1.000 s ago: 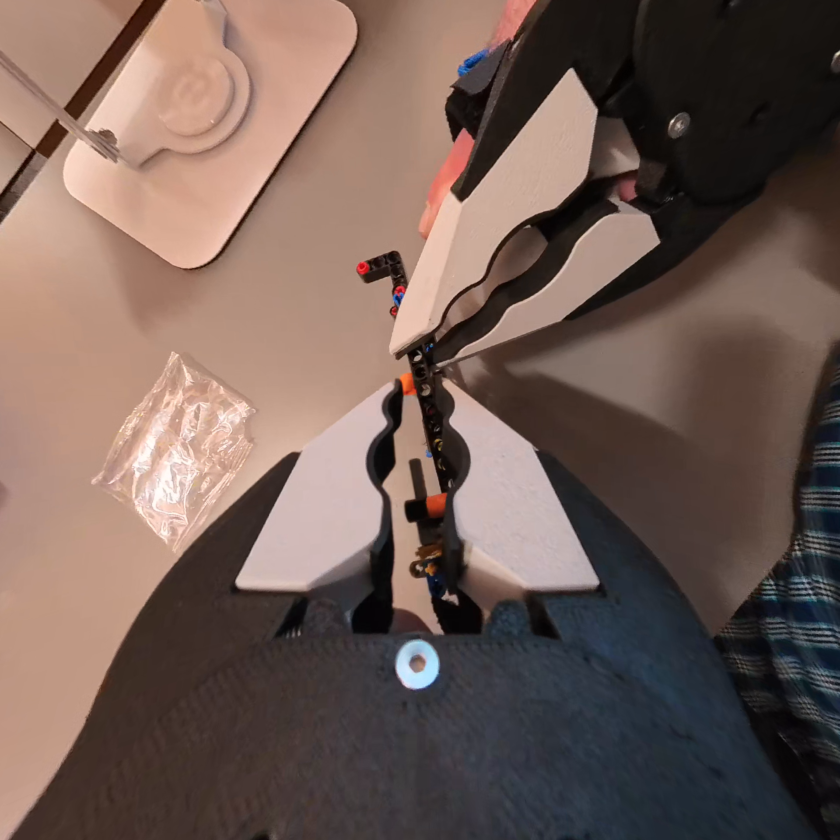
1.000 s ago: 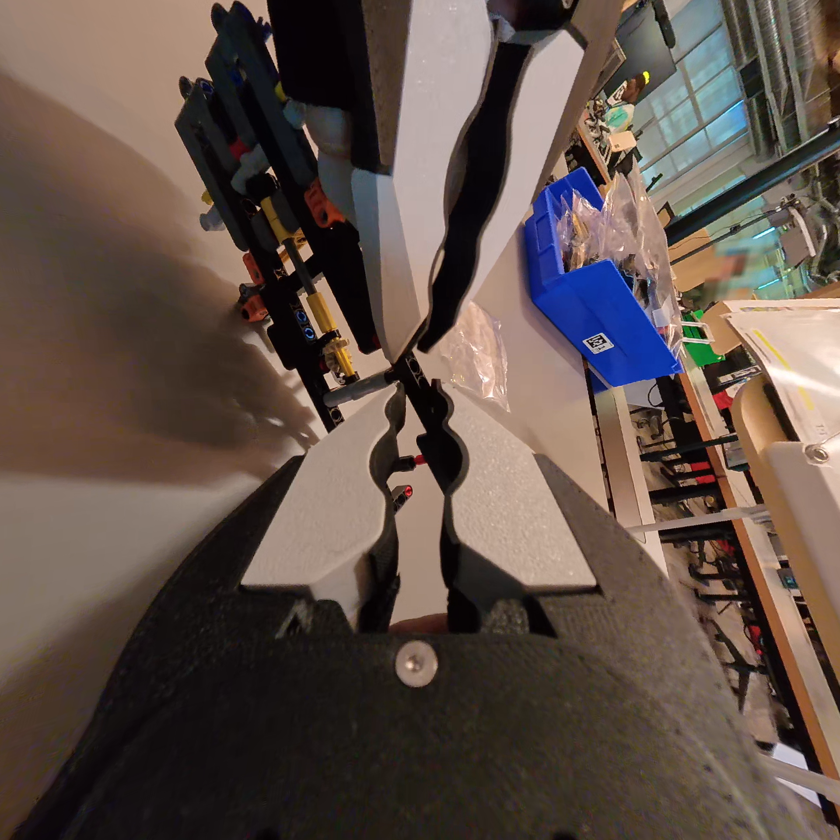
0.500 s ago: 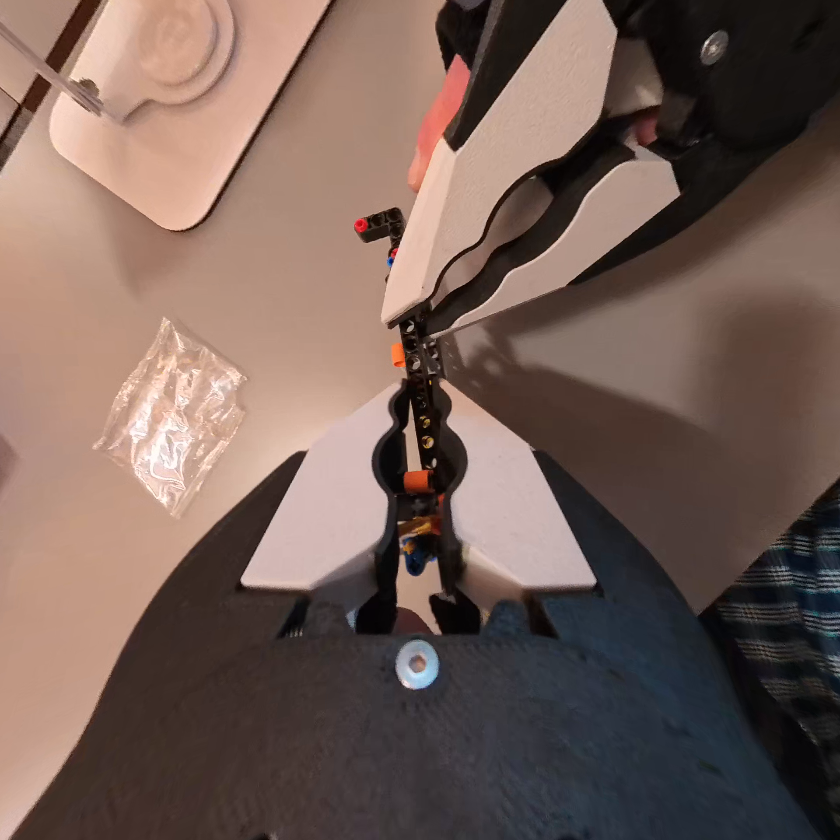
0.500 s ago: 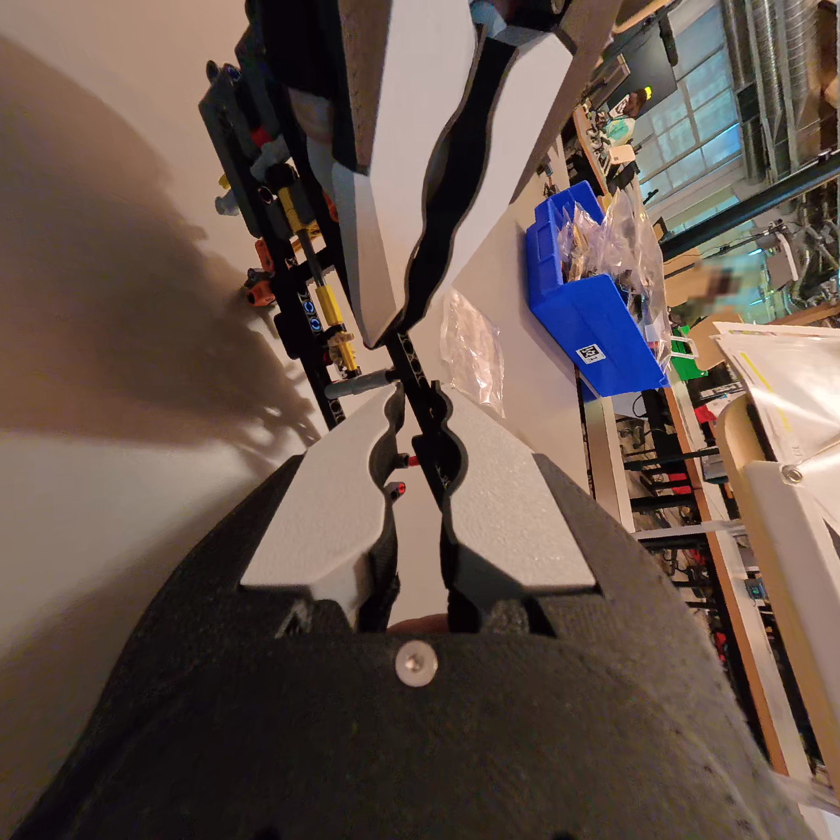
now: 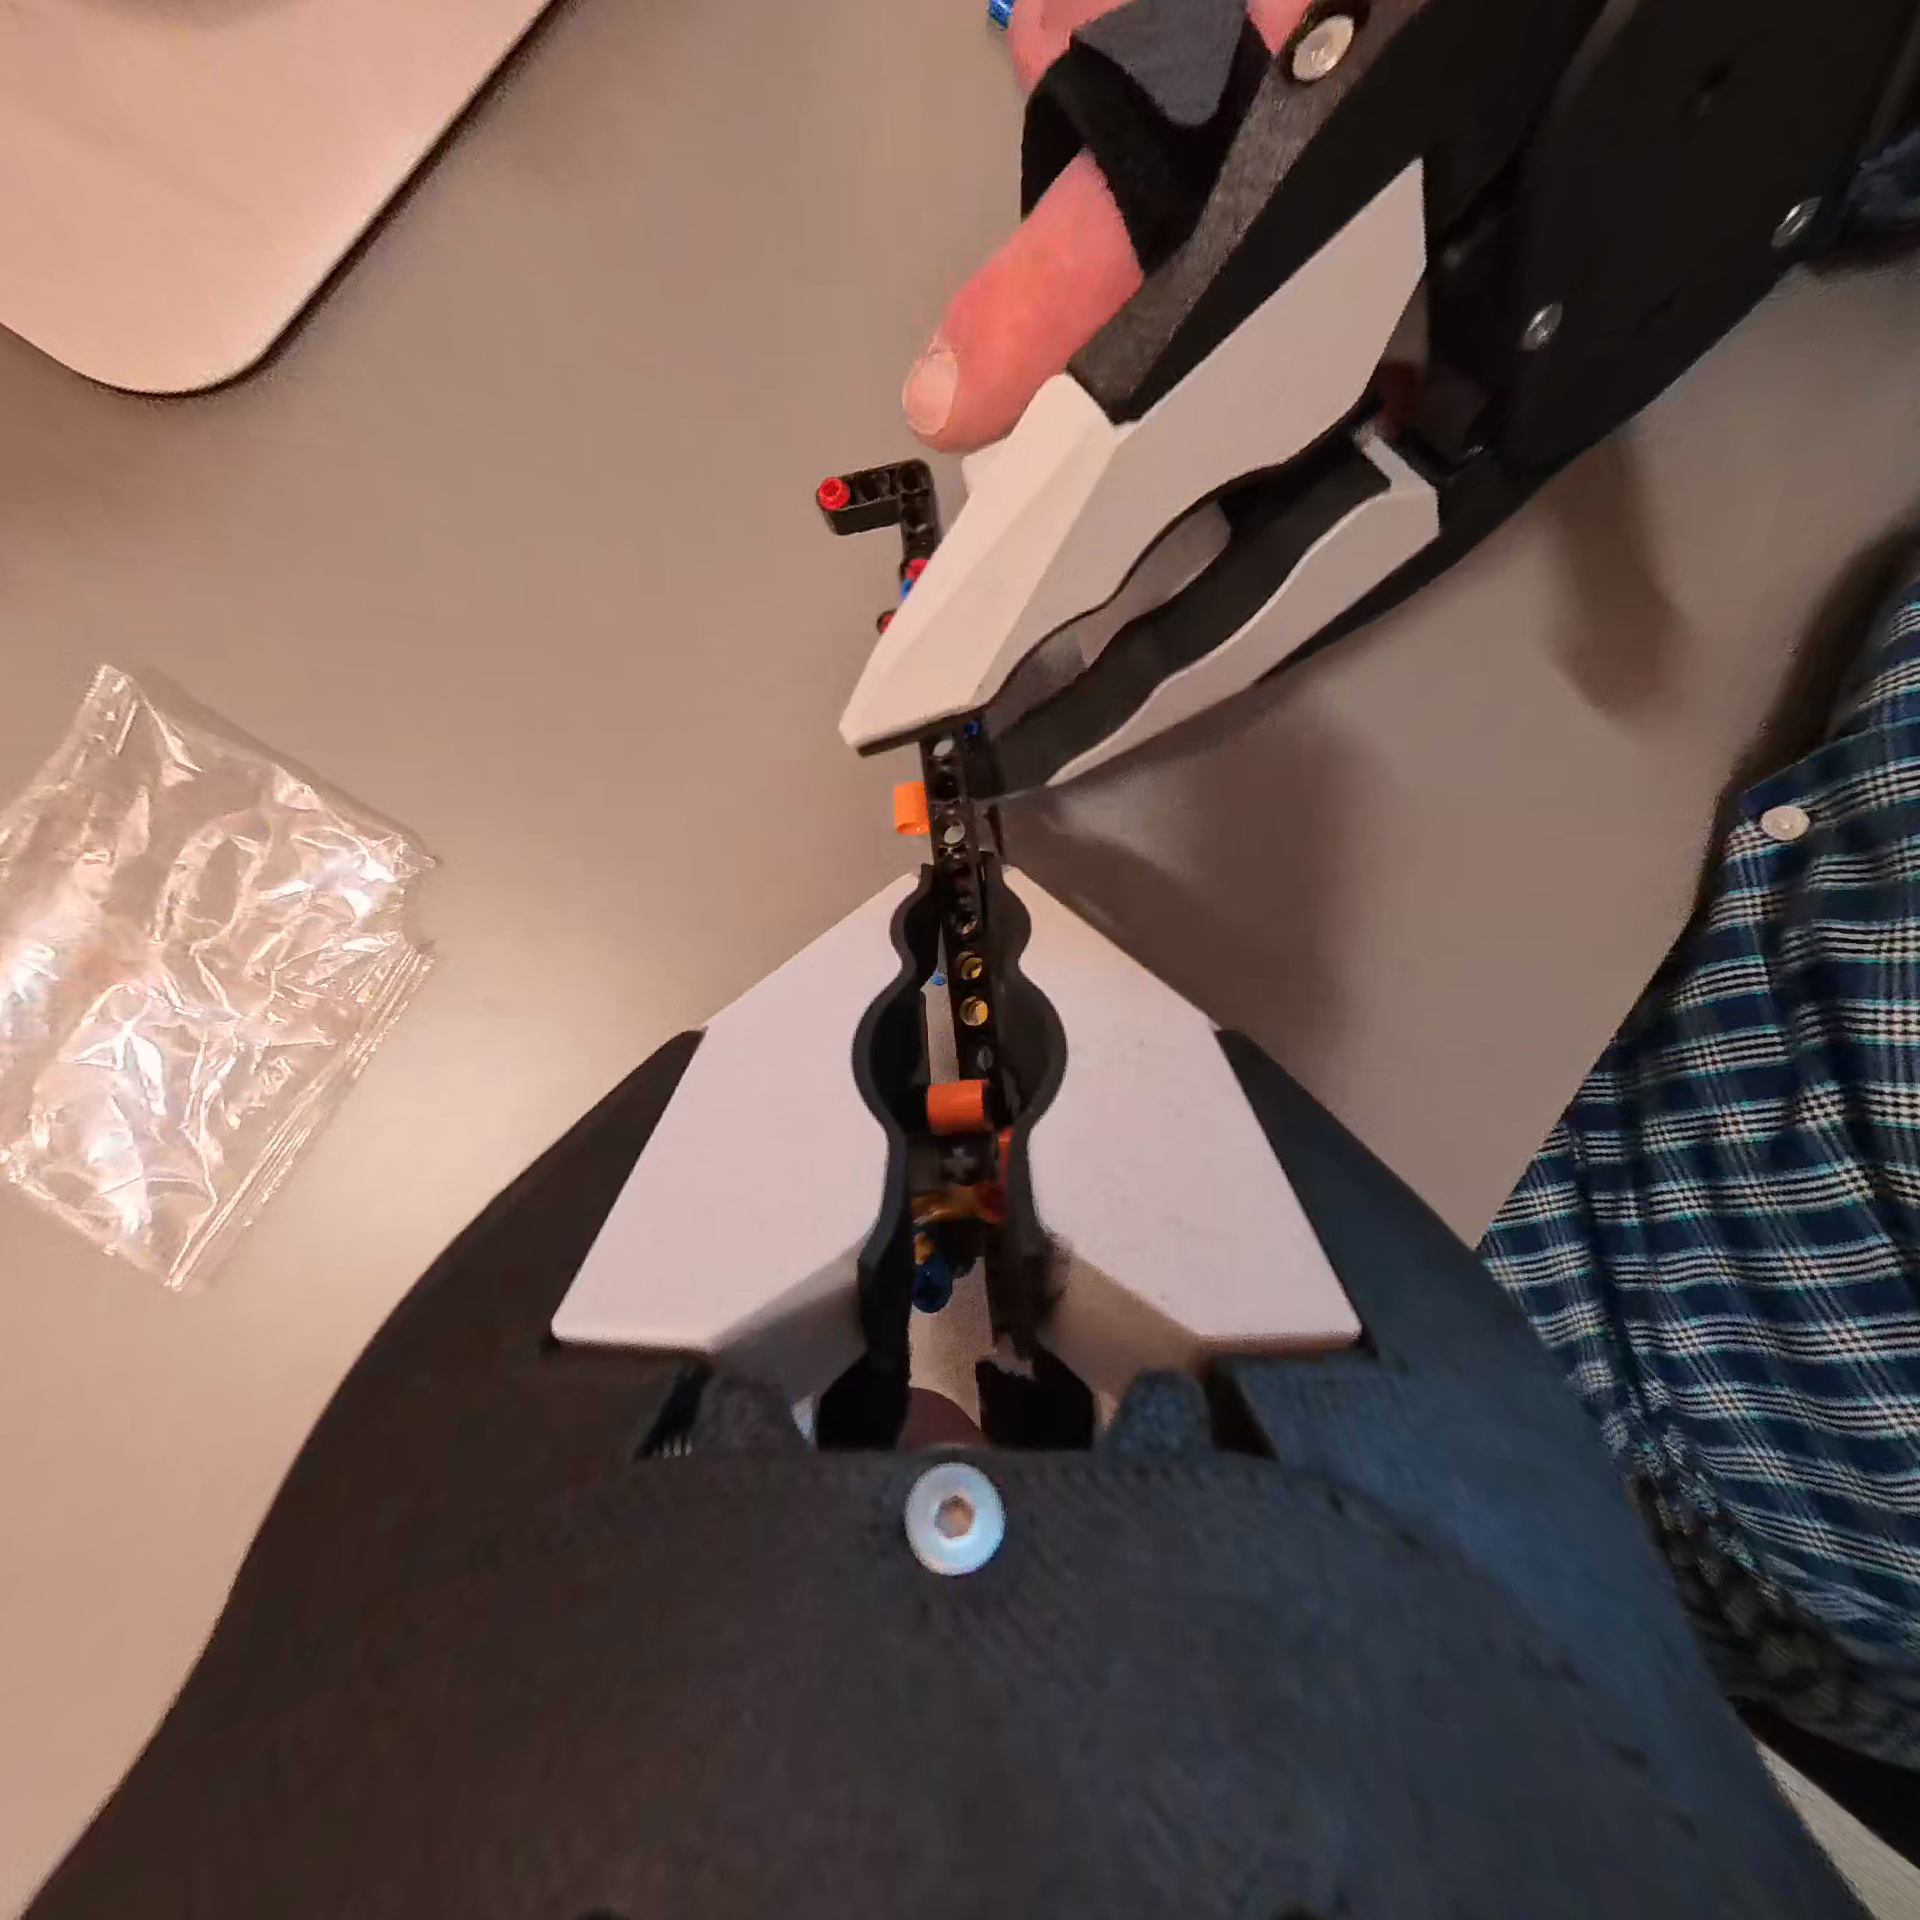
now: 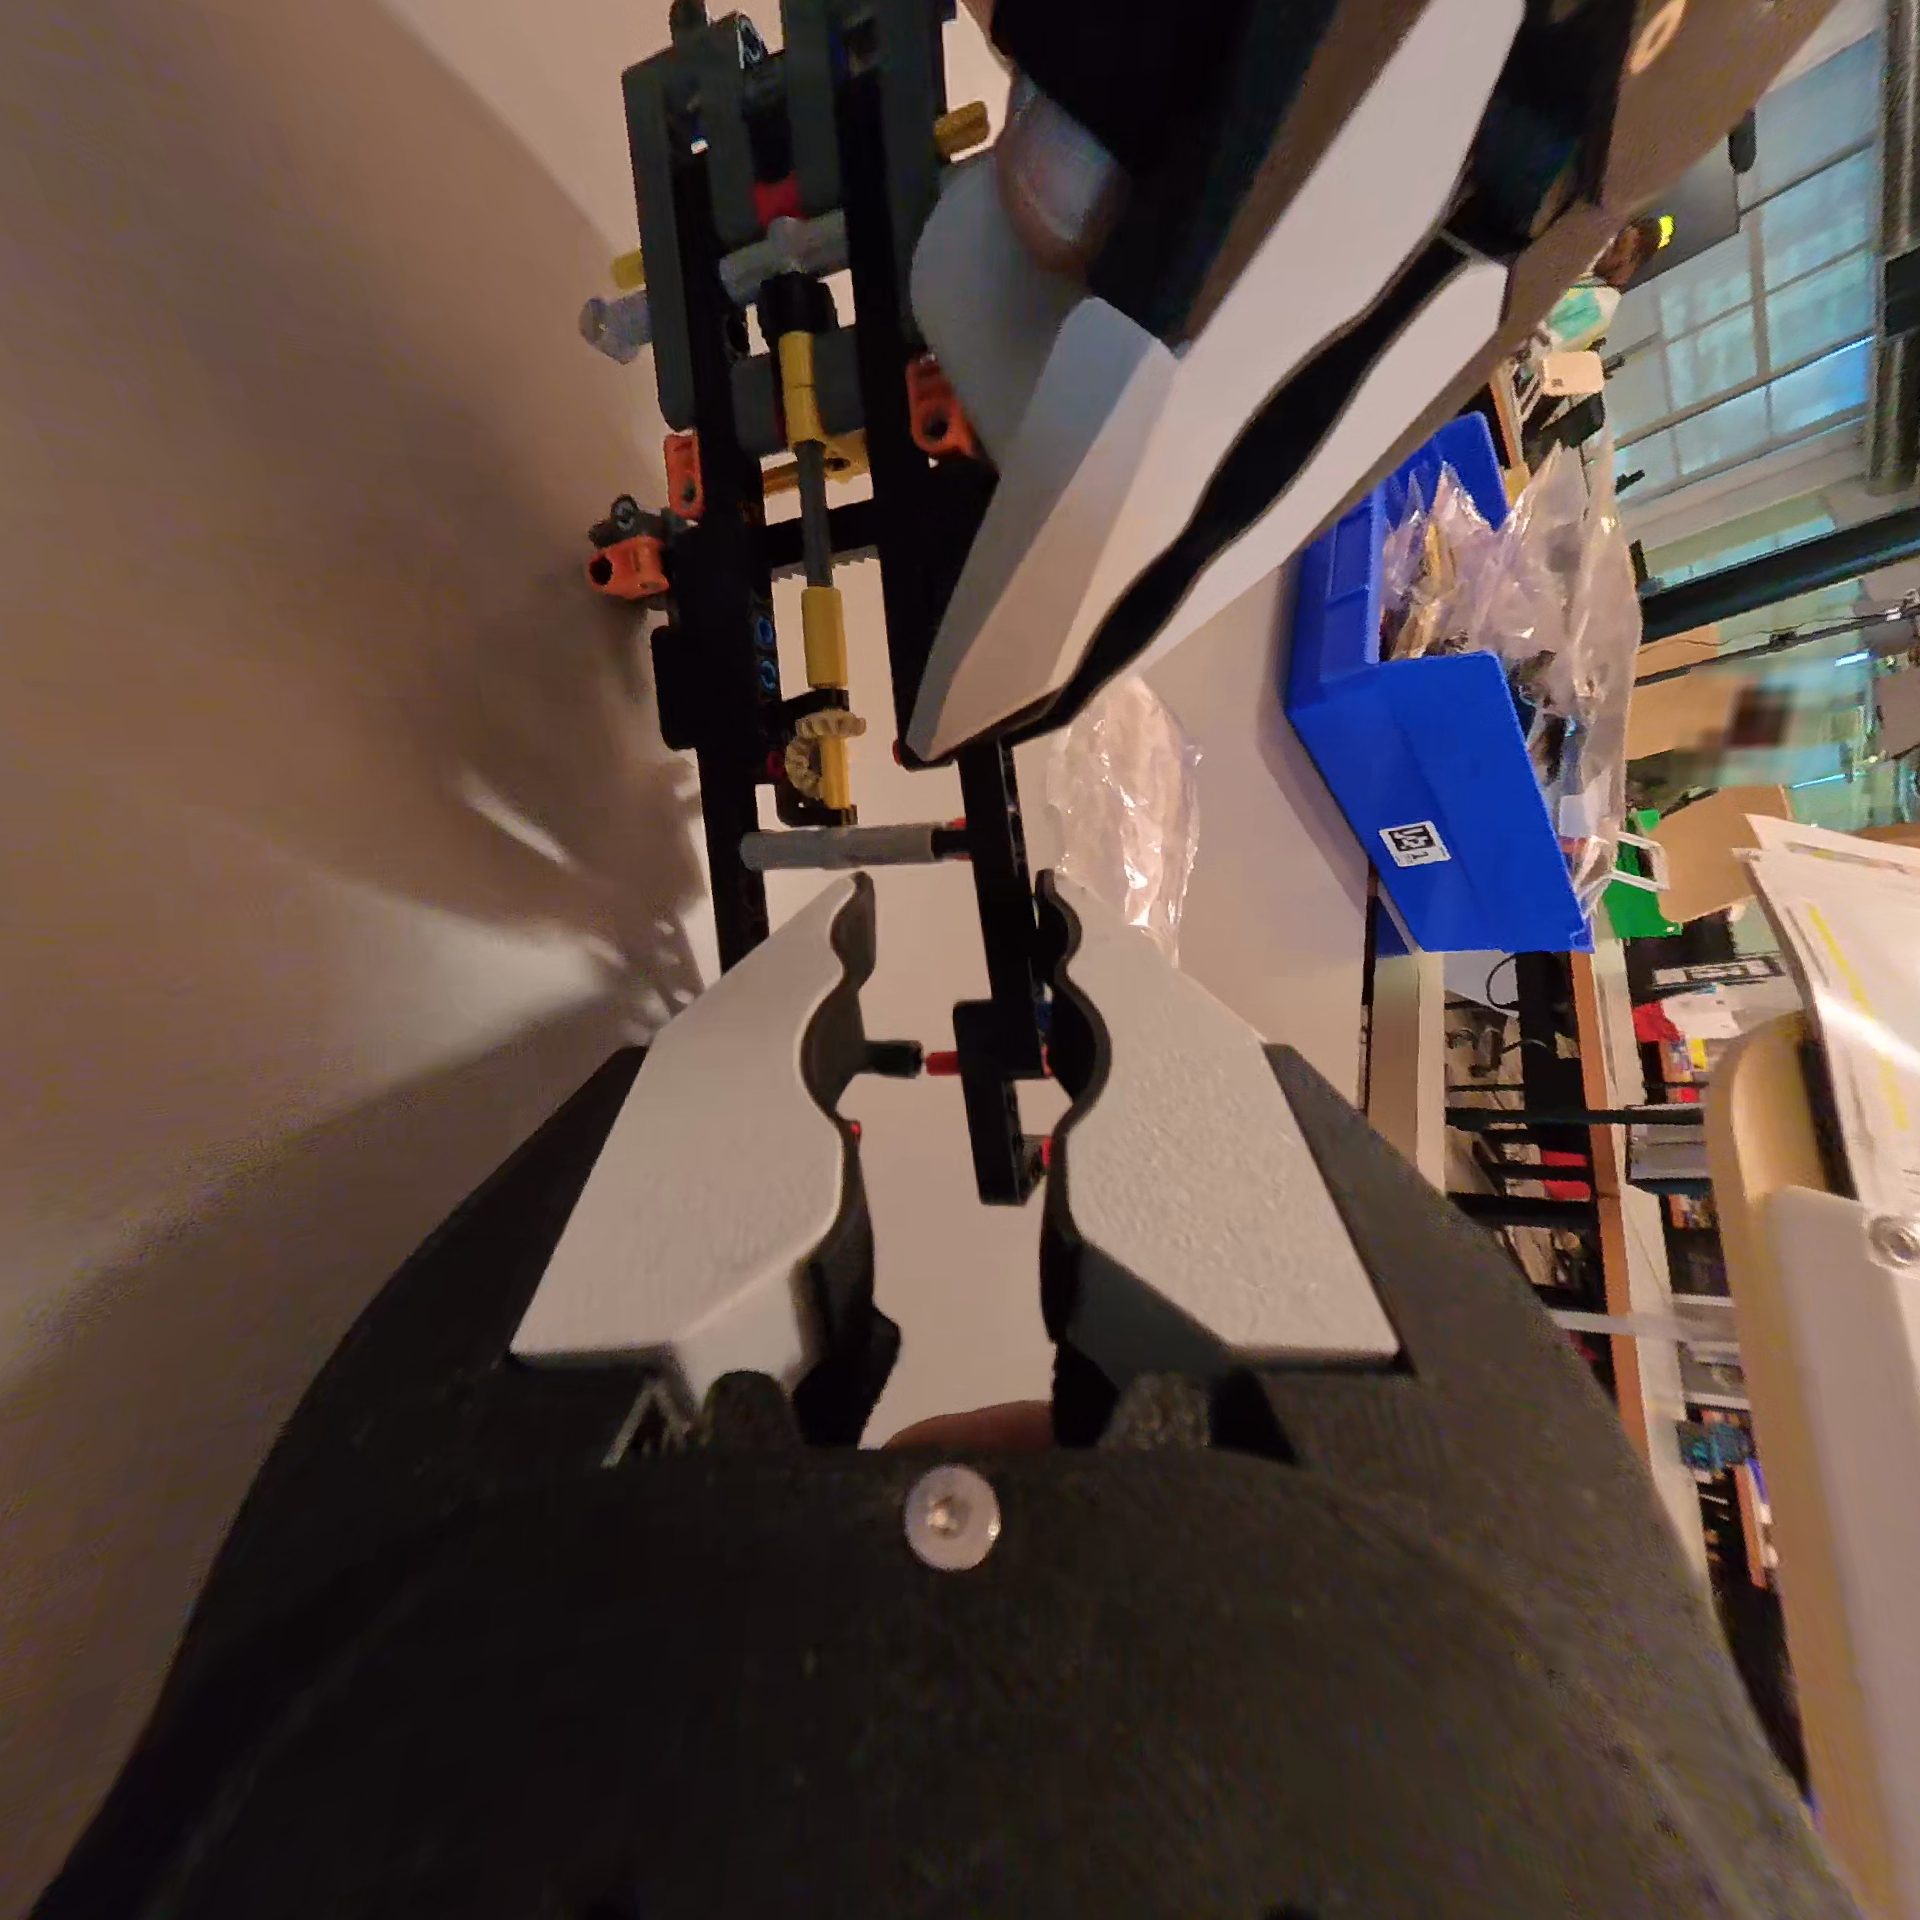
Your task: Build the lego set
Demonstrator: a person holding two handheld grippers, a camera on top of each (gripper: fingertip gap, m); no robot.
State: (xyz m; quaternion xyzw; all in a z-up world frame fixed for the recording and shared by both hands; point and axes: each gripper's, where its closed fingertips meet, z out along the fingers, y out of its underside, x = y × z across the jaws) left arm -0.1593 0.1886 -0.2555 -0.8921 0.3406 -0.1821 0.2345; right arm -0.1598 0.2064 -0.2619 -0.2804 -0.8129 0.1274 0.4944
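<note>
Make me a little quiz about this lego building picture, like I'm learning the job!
1. True or false: the left gripper is clamped on the lego model.
2. What colour is the bin full of bags? A red, B blue, C green.
3. Fill in: the right gripper is ___ (open or shut).
Key: 1 true; 2 B; 3 open.
</note>
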